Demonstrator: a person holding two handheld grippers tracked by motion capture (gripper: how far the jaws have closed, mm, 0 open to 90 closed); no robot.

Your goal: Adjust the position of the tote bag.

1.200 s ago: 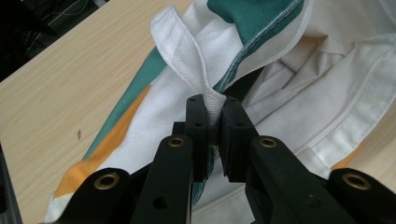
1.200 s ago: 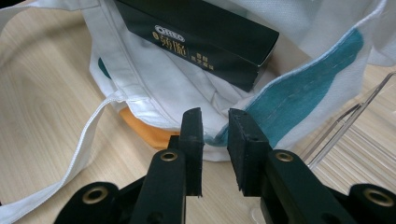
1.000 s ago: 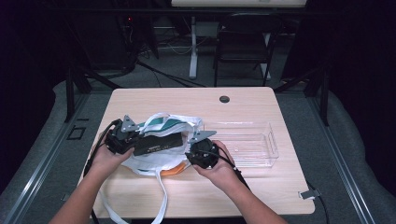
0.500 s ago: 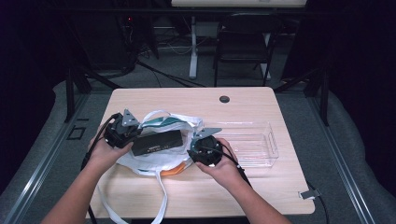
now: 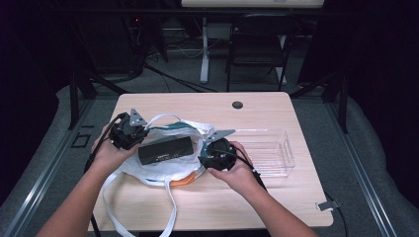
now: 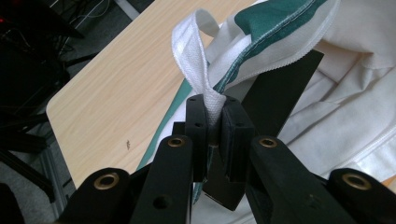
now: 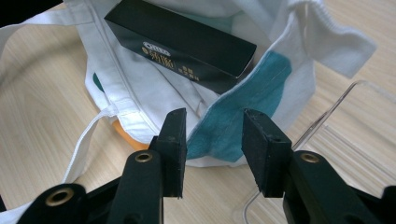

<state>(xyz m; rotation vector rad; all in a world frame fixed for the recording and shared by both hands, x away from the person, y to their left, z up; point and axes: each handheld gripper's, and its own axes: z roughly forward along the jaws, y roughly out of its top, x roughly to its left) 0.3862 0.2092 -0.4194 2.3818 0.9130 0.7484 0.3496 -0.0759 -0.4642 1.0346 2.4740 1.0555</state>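
Right gripper view: right gripper point(image 7: 212, 151) jaws just been opening, bag rim point(image 7: 243, 112) released between them. Left gripper point(image 6: 214, 123) pinches the strap point(image 6: 196, 60), black box point(image 7: 182, 44) ahead sits half in.

The orange thing point(image 5: 184, 181) lies mostly under the white bag point(image 5: 163, 170), so I cannot tell what it is. The black box point(image 5: 165, 150) bears print too small to read. The bag's strap point(image 5: 170, 217) runs off the bottom edge.

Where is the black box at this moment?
In the high view the black box lies on the white bag, left of the table's centre, between the left tool and the right tool.
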